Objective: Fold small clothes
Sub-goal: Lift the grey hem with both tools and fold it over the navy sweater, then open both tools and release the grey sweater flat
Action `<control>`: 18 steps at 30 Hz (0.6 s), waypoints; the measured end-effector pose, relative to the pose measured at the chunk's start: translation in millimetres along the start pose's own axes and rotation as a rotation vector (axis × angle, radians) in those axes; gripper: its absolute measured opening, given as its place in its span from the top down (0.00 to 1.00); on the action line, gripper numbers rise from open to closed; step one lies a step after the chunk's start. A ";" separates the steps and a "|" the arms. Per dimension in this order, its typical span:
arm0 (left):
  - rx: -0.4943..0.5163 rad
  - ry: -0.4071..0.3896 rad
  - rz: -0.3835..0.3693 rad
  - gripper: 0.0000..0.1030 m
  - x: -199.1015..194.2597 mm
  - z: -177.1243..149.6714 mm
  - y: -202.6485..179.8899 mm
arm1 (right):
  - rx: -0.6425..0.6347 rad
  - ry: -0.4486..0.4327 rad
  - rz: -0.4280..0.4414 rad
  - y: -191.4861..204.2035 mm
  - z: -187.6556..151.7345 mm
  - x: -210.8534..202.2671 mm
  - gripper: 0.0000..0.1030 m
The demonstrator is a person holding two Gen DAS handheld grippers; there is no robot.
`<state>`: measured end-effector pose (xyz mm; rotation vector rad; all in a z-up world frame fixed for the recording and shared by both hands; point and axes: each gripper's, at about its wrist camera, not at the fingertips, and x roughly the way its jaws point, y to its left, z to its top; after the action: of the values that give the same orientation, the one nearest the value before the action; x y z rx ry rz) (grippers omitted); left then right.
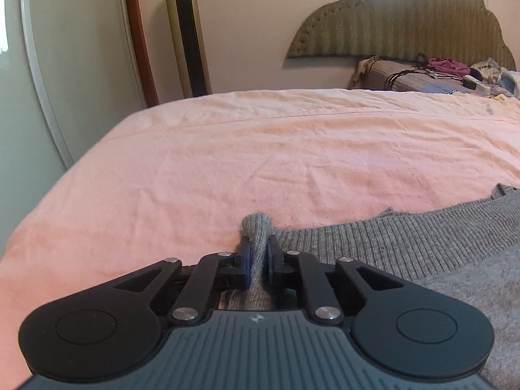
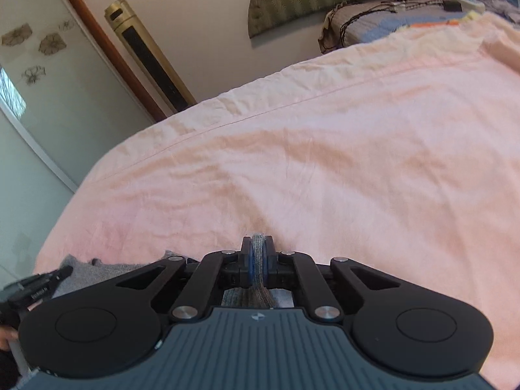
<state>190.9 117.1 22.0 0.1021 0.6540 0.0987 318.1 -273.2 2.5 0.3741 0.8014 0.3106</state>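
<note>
Both corners pinched. My left gripper [image 1: 257, 253] is clamped on a bunched corner of the grey knit garment [image 1: 406, 247], right at its ribbed hem; my right gripper [image 2: 258, 260] is clamped on another bunch of the same knit, with the fabric wedged between the blue pads [image 2: 249, 261]. The garment lies on the pink bed sheet [image 1: 260, 149] at the near edge of the bed, mostly under and to the right of my left gripper. In the right wrist view a bit of it shows at lower left, beside the other gripper's tip.

My read: grasp done, fold lift next. To do it well:
- raise both hands together and keep the hem taut between them, no sag
- carry the edge forward over the body of the garment, lay it flat, then let go
- don't snag the sheet; I can't tell if any sheet is caught under the pads

Containers: none in view. Only clutter on the far bedding by the headboard [image 1: 406, 22], too small to identify.
</note>
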 end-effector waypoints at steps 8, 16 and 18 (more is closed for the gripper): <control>-0.119 -0.139 -0.118 0.23 -87.5 0.2 -27.7 | -0.076 -0.151 0.083 55.4 -33.9 -71.7 0.19; -0.088 0.023 -0.091 0.18 -34.2 -26.6 -30.2 | -0.235 -0.092 -0.122 57.6 -58.8 -14.5 0.10; -0.071 0.032 -0.063 0.16 -29.6 -22.2 -33.0 | -0.229 -0.085 -0.123 56.0 -54.6 -9.4 0.03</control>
<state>155.9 82.2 18.1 0.0118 0.6842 0.0633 264.3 -215.9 -1.7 0.1217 0.6936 0.2666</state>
